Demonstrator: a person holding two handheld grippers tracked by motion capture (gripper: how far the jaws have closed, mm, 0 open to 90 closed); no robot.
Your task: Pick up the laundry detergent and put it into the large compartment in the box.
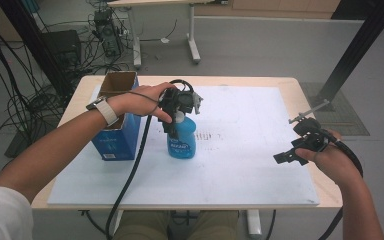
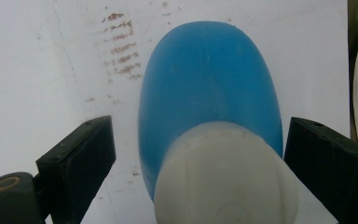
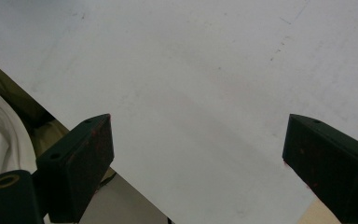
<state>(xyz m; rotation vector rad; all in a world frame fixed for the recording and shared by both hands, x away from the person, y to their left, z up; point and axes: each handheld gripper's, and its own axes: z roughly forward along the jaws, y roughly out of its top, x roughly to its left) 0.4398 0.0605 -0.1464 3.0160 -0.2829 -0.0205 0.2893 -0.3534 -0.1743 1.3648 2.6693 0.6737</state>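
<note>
Blue bottle [image 1: 182, 141] with white cap [image 2: 223, 177], labelled front, stands upright on white board [image 1: 240, 165] left of middle, just right of open blue box [image 1: 116, 135]. Left gripper [image 1: 177, 107] above bottle top, jaws spread wide either side of cap, not touching. Right gripper [image 1: 292, 152] near board's right edge, jaws wide apart, holding nothing. Reddish smudges [image 2: 121, 46] on board beside bottle.

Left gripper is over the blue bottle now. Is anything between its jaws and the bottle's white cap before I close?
Nothing visible. In the left gripper view the left gripper is open, its jaws on either side of the white cap of the blue bottle, with bare gaps on both sides. The cardboard box stands beside the bottle, outside the jaws.
</note>
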